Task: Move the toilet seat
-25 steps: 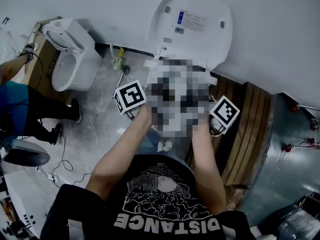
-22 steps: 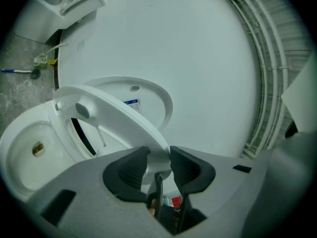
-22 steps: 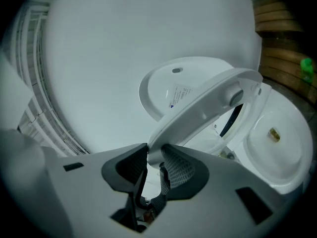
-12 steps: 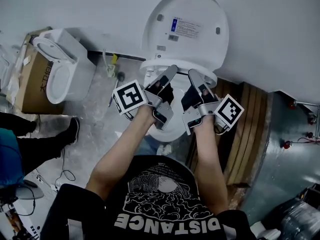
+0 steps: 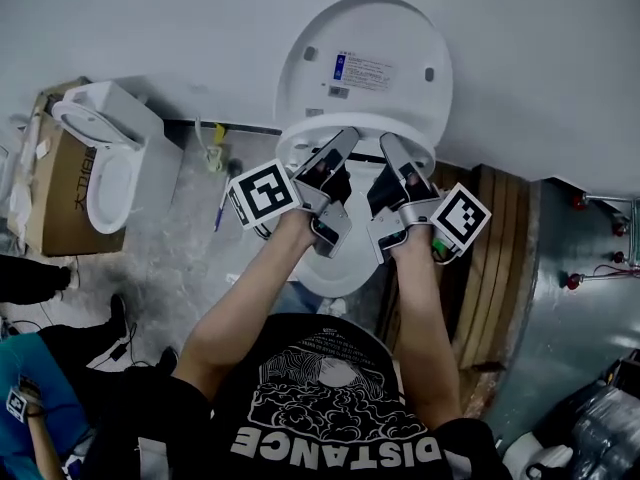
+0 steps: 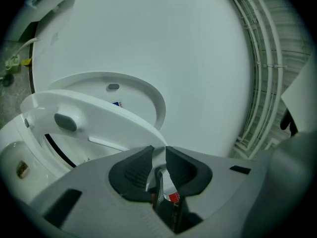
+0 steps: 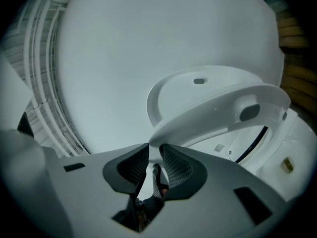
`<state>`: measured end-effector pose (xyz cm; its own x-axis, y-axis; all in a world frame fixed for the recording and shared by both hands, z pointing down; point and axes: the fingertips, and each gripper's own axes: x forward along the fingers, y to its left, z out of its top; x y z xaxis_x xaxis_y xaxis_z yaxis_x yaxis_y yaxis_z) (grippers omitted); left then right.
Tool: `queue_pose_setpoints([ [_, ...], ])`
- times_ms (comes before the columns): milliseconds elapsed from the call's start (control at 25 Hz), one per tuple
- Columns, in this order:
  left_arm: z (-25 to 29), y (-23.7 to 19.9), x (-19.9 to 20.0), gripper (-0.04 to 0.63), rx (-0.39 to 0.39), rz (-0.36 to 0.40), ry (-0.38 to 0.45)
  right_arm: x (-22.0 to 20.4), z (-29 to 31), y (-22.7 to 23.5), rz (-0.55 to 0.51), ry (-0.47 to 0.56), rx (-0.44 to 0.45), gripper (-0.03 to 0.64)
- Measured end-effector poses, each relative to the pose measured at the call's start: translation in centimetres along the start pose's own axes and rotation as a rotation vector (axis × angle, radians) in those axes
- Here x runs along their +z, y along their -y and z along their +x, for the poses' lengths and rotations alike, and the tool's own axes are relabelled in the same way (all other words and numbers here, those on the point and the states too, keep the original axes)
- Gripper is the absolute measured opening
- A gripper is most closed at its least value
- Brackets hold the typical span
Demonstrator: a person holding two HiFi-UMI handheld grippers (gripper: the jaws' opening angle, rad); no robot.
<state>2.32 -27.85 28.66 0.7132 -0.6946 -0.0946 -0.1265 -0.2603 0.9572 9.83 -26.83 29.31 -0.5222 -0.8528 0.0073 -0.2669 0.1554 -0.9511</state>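
A white toilet stands against the wall with its lid [image 5: 365,68] upright. The seat ring [image 5: 300,138] is tilted up off the bowl [image 5: 330,268]. My left gripper [image 5: 335,158] and right gripper [image 5: 385,153] sit side by side at the seat's front rim. In the left gripper view, the seat [image 6: 94,115] runs into my left gripper [image 6: 158,150], whose jaws are closing with the rim pinched between the pads. In the right gripper view, the seat [image 7: 223,105] likewise ends inside my right gripper [image 7: 154,150], also closing on the rim.
A second toilet [image 5: 110,158] and a cardboard box [image 5: 55,208] stand at the left. Wooden planks [image 5: 500,258] lie just right of the toilet, with sheet metal [image 5: 580,298] beyond them. A bystander [image 5: 40,388] is at the lower left. The wall is close behind the lid.
Both grippers have settled on the seat's front rim, where they now grip it. The bystander at the left has moved toward the lower left corner.
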Motion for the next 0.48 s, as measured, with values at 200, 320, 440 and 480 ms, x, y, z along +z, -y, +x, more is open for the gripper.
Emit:
queue_pose_setpoints([
  [200, 1.5, -0.6, 1.1, 0.067, -0.004, 0.026, -0.028, 1.0, 1.4, 0.9, -0.023, 0.028, -0.05, 0.086],
  [320, 3.4, -1.1, 2.3, 0.066, -0.016, 0.014, -0.058, 2.4, 3.1, 1.8, -0.041, 0.045, -0.098, 0.078],
  [440, 5.6, -1.9, 3.6, 0.066, -0.017, 0.005, -0.088, 4.0, 5.0, 2.6, -0.04, 0.057, -0.122, 0.066],
  [480, 6.2, -2.0, 4.0, 0.066, -0.017, 0.008, -0.096, 4.4, 5.4, 2.8, -0.041, 0.061, -0.128, 0.063],
])
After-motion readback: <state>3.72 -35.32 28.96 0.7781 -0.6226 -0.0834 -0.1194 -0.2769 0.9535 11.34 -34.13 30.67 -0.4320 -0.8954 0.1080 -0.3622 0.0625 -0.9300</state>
